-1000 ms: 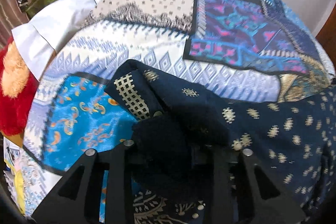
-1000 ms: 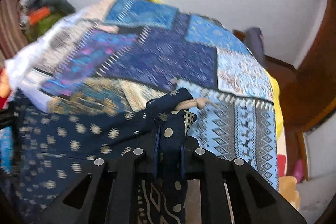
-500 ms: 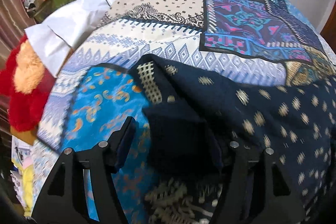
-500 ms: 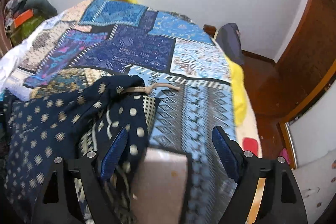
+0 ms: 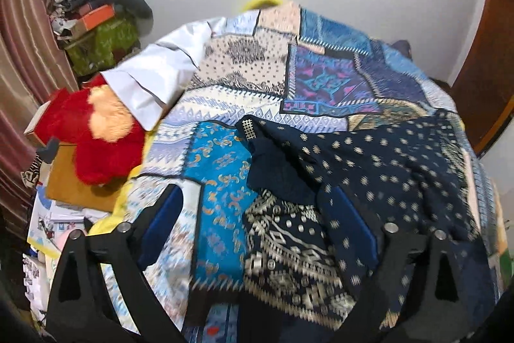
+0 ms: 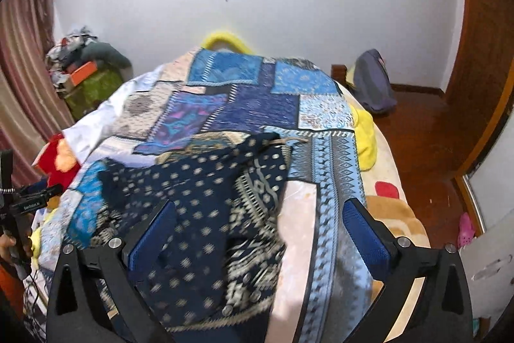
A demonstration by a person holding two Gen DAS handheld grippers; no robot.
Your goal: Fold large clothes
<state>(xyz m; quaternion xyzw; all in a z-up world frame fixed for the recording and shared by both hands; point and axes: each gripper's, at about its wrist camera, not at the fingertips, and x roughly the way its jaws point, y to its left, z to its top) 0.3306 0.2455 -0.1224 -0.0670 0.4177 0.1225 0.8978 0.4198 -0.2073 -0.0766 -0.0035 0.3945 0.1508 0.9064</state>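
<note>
Patchwork bedspread (image 5: pixel 257 76) under navy garment (image 5: pixel 369 163); left gripper (image 5: pixel 257 214), right gripper (image 6: pixel 257 224) jaws just opened wide, empty.

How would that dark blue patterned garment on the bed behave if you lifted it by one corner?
The navy garment would probably hang limp: it lies in soft folds and creases on the patchwork bedspread. It looks thin, so likely light. Its layers would probably slide apart.

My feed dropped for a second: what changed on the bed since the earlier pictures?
Both tools let go. The left tool and right tool had each pinched the dark patterned garment; their jaws have just been opening, now stand wide, and both pulled up and back. The garment lies loose on the quilt, which stayed put.
</note>
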